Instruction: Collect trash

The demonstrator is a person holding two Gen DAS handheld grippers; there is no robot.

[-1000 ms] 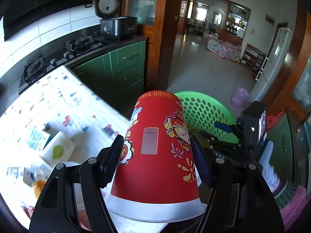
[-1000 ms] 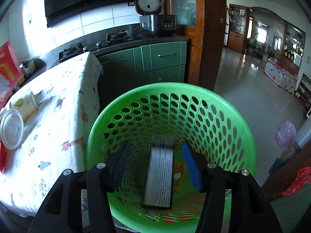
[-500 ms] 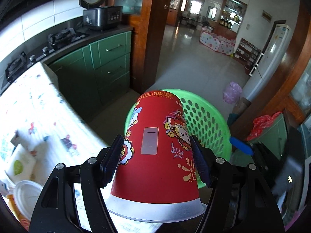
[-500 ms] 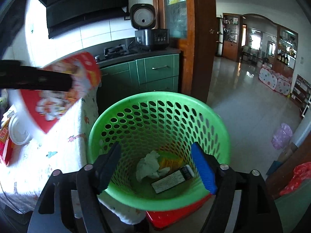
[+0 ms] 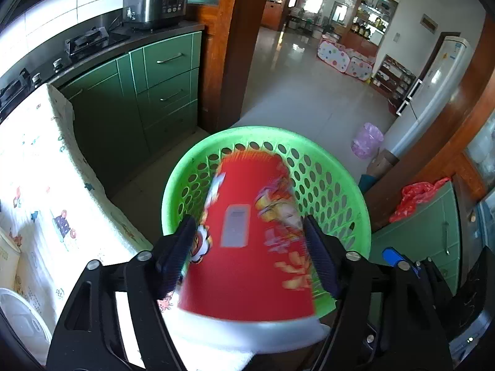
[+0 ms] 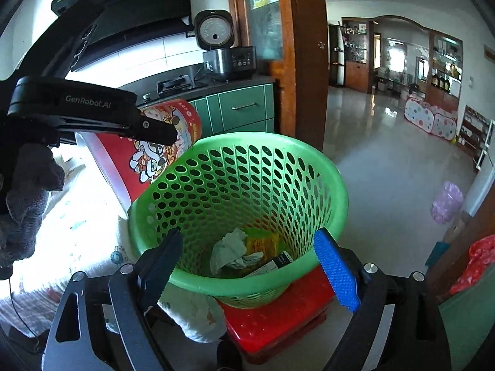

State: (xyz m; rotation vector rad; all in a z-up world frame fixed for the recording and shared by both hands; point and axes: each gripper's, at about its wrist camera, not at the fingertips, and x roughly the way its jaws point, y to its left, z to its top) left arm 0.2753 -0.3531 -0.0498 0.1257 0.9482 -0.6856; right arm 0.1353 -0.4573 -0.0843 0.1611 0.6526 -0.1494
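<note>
My left gripper holds a red paper cup with cartoon prints, its mouth toward the camera, right over the near rim of the green perforated basket. In the right wrist view the cup hangs at the basket's left rim, with the left gripper's fingers across it. My right gripper is open and empty above the basket's near rim. Inside lie a crumpled white tissue, a yellow wrapper and a dark flat pack.
The basket stands on a red stool beside the table with a printed white cloth. A white lid lies on the table. Green cabinets and a rice cooker are behind. A wooden door frame stands right of them.
My left gripper has carried the cup from the table over to the basket's rim. My right gripper let go of the dark pack, which fell into the basket, and pulled back.
</note>
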